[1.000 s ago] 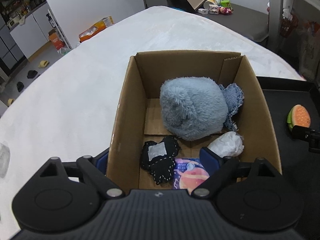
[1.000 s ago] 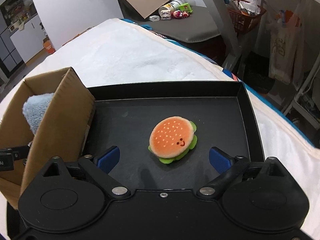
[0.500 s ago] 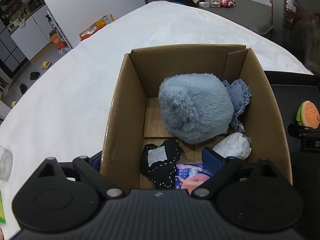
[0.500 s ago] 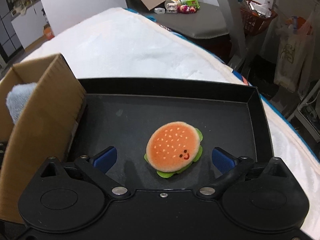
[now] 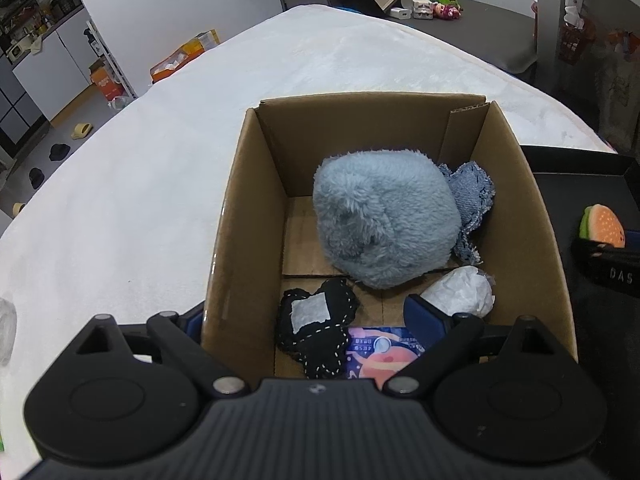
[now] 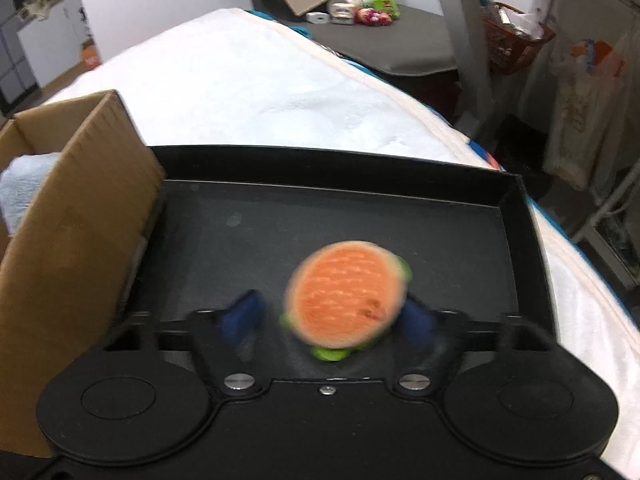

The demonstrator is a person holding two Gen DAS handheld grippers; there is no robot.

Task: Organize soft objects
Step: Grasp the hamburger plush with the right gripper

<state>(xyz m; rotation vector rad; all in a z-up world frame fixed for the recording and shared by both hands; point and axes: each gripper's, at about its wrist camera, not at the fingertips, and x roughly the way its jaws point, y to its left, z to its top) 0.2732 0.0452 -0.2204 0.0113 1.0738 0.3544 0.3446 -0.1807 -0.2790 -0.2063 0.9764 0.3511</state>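
An orange plush burger (image 6: 346, 300) with green trim lies on the black tray (image 6: 360, 216). My right gripper (image 6: 330, 316) is around it and its jaws are closing. The right pad is at the burger's edge; the left pad still stands a little apart. The view is blurred. The burger (image 5: 602, 226) also shows at the right edge of the left wrist view. The cardboard box (image 5: 256, 184) holds a fluffy blue plush (image 5: 380, 220), a denim scrap (image 5: 472, 192), a black stitched piece (image 5: 316, 328), a white wad (image 5: 464, 292) and a pink packet (image 5: 384, 356). My left gripper (image 5: 306, 316) is open and straddles the box's near left wall.
The box (image 6: 76, 208) stands right against the tray's left side, both on a white fluffy cover (image 5: 140, 200). Beyond are a grey table with small toys (image 6: 360, 12) and a metal post (image 6: 472, 40). The floor drops away at the left.
The right gripper's jaws have come in from wide open to either side of the burger, and the gripper has edged closer to it. The left gripper has stayed put.
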